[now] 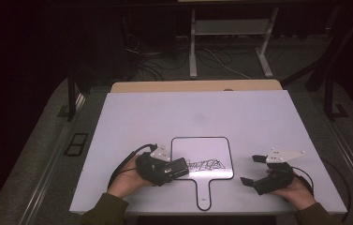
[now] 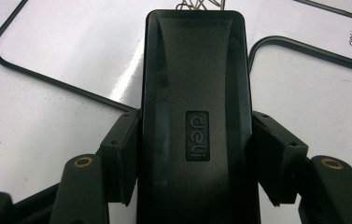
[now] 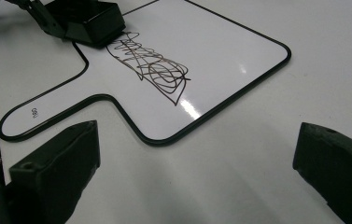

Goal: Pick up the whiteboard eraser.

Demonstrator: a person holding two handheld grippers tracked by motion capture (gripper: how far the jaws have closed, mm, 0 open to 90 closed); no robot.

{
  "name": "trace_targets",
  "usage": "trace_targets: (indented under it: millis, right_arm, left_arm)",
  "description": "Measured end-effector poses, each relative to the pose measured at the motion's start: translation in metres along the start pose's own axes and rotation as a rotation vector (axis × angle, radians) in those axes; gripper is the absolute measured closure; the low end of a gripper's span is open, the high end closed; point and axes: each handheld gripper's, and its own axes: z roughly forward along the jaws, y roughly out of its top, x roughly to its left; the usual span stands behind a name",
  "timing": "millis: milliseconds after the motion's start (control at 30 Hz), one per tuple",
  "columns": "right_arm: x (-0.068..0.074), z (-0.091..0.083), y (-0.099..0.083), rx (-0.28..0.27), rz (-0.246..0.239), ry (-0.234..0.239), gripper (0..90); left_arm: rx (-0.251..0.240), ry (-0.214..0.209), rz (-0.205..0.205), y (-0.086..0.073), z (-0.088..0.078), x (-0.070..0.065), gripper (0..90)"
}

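A small white paddle-shaped board (image 1: pixel 202 149) with a black rim lies near the table's front edge, its handle (image 1: pixel 204 194) toward me. A dark scribble (image 1: pixel 205 164) crosses its lower part. My left gripper (image 1: pixel 167 169) lies level at the board's left side, shut on a black eraser (image 1: pixel 178 168) whose end sits on the board beside the scribble. In the left gripper view both pads (image 2: pixel 122 154) press the eraser's (image 2: pixel 196 116) sides. My right gripper (image 1: pixel 251 169) rests open on the table right of the board, with bare table between its fingers (image 3: pixel 61 158). From there the scribble (image 3: pixel 150 65) and eraser (image 3: pixel 89 18) show.
The white table top (image 1: pixel 165 117) stretches wide behind the board, with a wooden strip (image 1: pixel 193 86) at its far edge. Beyond that stand metal frame legs (image 1: pixel 193 47) and loose cables on a dark floor. Black cables (image 1: pixel 122 164) trail from both grippers.
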Motion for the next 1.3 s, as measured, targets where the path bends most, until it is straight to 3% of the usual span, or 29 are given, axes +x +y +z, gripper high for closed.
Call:
trace_targets:
  millis: [367, 700, 1300]
  right_arm:
    - [0.0, 0.0001, 0.0, 0.001, 0.0, 0.0, 0.0]
    - [0.0001, 0.0005, -0.0002, 0.004, -0.003, 0.0, 0.0]
    - [-0.0002, 0.0003, -0.0004, 0.002, -0.002, 0.0, 0.0]
  left_arm:
    - [-0.008, -0.026, -0.008, -0.0012, -0.0003, 0.0037, 38.7]
    - [-0.01, -0.044, -0.044, -0.001, -0.001, 0.005, 39.0]
    - [-0.029, -0.015, -0.095, 0.0013, -0.0086, 0.004, 39.1]
